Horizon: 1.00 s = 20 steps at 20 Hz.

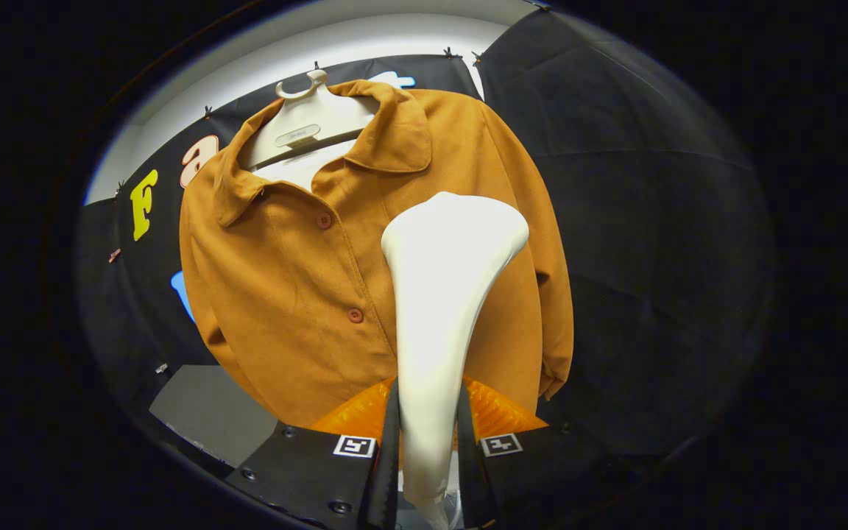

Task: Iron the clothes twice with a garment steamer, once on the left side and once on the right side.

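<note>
A brown button-front shirt (284, 280) hangs on a white hanger (306, 125) in front of the black booth wall. My gripper (428, 419) is shut on the handle of a white garment steamer (442, 294), both fingers pressing its narrow neck. The steamer rises from between the fingers, and its wide head (461, 224) lies over the shirt's right half, beside the button placket at chest height. I cannot tell whether the head touches the cloth. Two buttons (355, 315) show left of the steamer.
A grey surface (207, 408) lies below the shirt's left hem. Black cloth (652, 258) forms the booth wall to the right of the shirt's hanging sleeve (553, 346). A bright white wall band (365, 40) runs above the cloth.
</note>
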Each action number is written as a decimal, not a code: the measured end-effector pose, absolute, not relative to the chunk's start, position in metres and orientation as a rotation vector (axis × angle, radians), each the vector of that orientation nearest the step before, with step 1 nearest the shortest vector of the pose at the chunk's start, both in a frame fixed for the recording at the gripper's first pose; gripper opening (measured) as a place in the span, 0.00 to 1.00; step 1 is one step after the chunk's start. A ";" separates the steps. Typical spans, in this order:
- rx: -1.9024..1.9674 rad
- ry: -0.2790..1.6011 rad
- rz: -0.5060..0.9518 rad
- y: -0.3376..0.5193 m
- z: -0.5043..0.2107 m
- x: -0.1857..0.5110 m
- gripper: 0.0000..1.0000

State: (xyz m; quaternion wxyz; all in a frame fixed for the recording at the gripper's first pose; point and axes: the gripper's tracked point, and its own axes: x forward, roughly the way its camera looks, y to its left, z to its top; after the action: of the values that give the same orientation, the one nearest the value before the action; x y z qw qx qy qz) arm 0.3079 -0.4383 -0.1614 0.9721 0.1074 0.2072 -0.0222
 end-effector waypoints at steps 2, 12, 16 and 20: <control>0.225 0.447 -0.052 -0.439 -0.177 0.310 0.37; 0.238 0.634 -0.093 -0.442 -0.264 0.281 0.37; 0.247 0.708 -0.116 -0.445 -0.300 0.267 0.37; 0.257 0.782 -0.143 -0.447 -0.331 0.247 0.37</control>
State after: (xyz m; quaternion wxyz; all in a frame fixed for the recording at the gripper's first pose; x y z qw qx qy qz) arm 0.2473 -0.4475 -0.3313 0.9139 0.1248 0.3799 -0.0697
